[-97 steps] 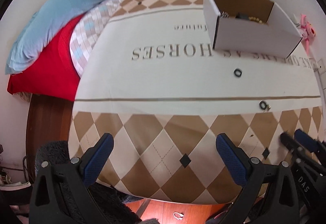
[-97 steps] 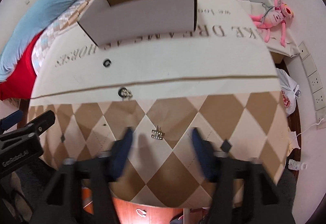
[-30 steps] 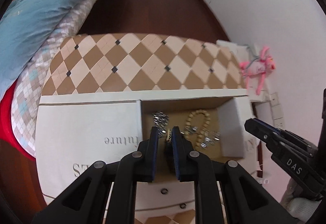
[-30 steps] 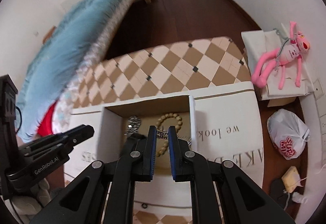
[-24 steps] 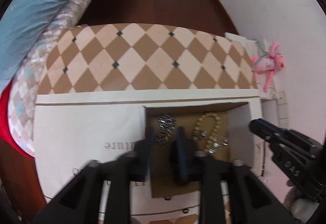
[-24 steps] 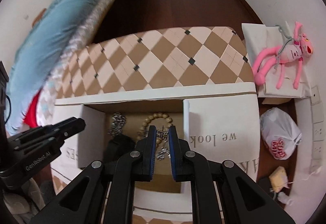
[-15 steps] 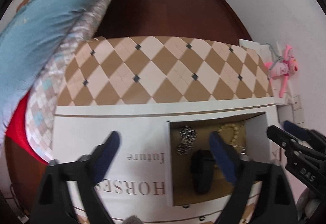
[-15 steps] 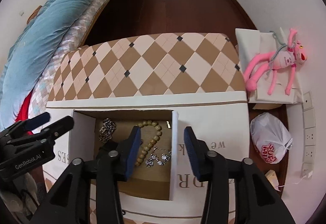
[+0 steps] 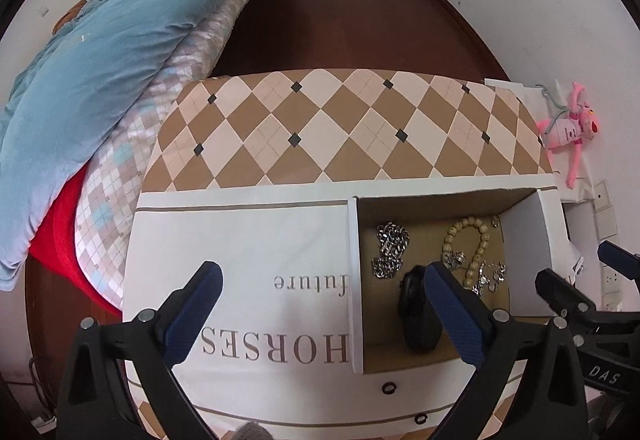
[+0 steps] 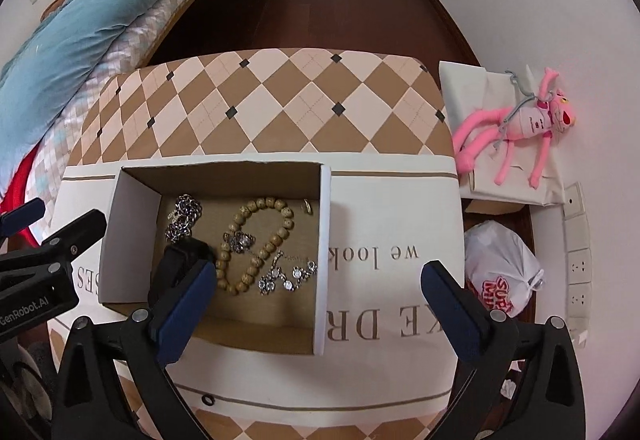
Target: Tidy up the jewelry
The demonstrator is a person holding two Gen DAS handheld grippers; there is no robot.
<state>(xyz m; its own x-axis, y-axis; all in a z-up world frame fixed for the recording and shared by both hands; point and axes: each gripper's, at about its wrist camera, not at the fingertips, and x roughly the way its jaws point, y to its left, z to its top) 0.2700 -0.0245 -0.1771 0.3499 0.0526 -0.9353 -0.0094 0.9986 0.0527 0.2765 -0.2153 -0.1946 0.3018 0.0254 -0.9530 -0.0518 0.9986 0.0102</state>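
A white cardboard box (image 10: 325,248) with a brown inside stands on the table; it also shows in the left wrist view (image 9: 354,280). In it lie a wooden bead bracelet (image 10: 256,240), a silver chain (image 10: 182,217), a sparkly silver piece (image 10: 286,272) and a black band (image 9: 416,314). Two small black rings (image 9: 389,387) (image 9: 421,418) lie on the cloth in front of the box. My left gripper (image 9: 320,304) is open and empty above the box's left wall. My right gripper (image 10: 320,304) is open and empty above the box's right wall.
The table carries a cream cloth (image 10: 392,360) with brown diamonds and lettering. A bed with a blue duvet (image 9: 100,59) lies to the left. A pink plush toy (image 10: 520,127) and a white plastic bag (image 10: 500,268) lie to the right. Dark wood floor lies beyond.
Both grippers were shut on jewelry over the box a second ago. Both have opened, dropped their pieces into the box, and drawn up and back.
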